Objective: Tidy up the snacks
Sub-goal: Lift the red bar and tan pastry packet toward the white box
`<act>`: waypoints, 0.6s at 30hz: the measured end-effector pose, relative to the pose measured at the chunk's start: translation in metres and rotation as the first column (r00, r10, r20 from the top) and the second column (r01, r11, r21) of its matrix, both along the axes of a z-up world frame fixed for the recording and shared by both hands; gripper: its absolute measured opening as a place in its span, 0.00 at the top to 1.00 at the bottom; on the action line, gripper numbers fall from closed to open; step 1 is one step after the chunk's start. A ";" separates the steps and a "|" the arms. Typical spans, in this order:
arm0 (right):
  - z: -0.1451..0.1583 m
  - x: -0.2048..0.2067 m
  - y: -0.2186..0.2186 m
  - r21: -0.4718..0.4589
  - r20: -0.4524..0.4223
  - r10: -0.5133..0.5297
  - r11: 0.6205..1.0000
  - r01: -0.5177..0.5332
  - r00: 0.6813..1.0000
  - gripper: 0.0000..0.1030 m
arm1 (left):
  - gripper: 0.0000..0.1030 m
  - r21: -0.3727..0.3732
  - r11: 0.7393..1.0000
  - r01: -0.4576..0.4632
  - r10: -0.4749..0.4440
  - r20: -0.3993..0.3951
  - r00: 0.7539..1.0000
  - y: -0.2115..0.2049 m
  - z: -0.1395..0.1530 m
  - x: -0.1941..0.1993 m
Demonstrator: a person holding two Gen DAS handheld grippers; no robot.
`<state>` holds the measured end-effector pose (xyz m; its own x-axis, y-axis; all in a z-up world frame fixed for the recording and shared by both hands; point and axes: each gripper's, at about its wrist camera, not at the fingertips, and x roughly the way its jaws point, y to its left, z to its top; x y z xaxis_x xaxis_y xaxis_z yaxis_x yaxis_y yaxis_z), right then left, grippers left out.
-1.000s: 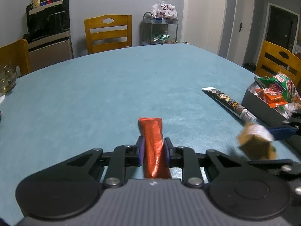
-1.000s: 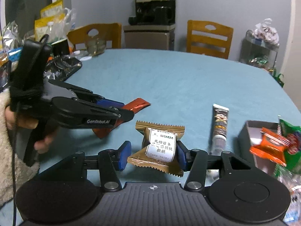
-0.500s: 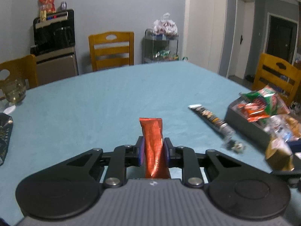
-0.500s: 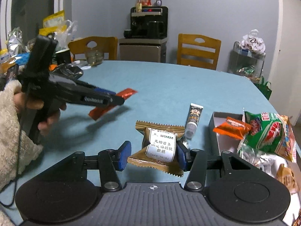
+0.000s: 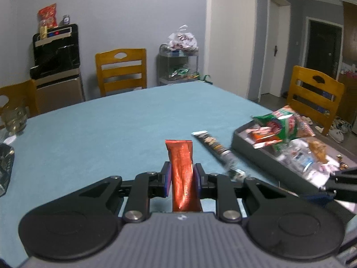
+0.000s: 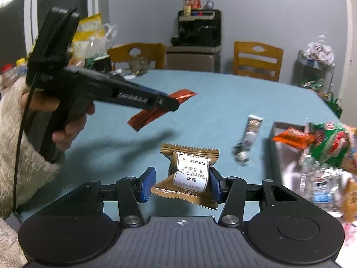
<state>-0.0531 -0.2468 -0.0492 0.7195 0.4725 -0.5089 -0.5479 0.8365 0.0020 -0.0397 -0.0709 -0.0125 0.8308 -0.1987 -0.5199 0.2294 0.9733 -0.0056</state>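
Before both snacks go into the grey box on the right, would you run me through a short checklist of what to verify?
1. Left gripper clamped on the red stick packet: ok, pads press both sides, packet is off the table.
2. Right gripper holding the brown cake packet: ok for now, but the right pad touches while the left pad's contact is unclear.
3. Grey box within view of both grippers: ok, to the right.
4. Free space in the box: cannot tell; the green bag and other packets crowd it, blurred.
5. Long tube snack lying on the table beside the box: not ok, not yet sorted.
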 end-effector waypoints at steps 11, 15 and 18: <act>0.021 -0.021 -0.087 0.036 0.068 -0.187 0.982 0.185 0.980 0.51 | 0.82 -0.010 0.983 0.181 -0.180 0.041 0.983 -0.079 0.031 0.003; 0.012 -0.030 -0.119 0.043 0.050 -0.245 0.969 0.243 0.968 0.51 | 0.82 0.005 0.968 0.252 -0.252 0.040 0.967 -0.118 0.031 0.006; 0.008 -0.034 -0.145 0.054 0.046 -0.302 0.953 0.299 0.952 0.51 | 0.82 0.001 0.952 0.305 -0.305 0.015 0.952 -0.148 0.027 0.012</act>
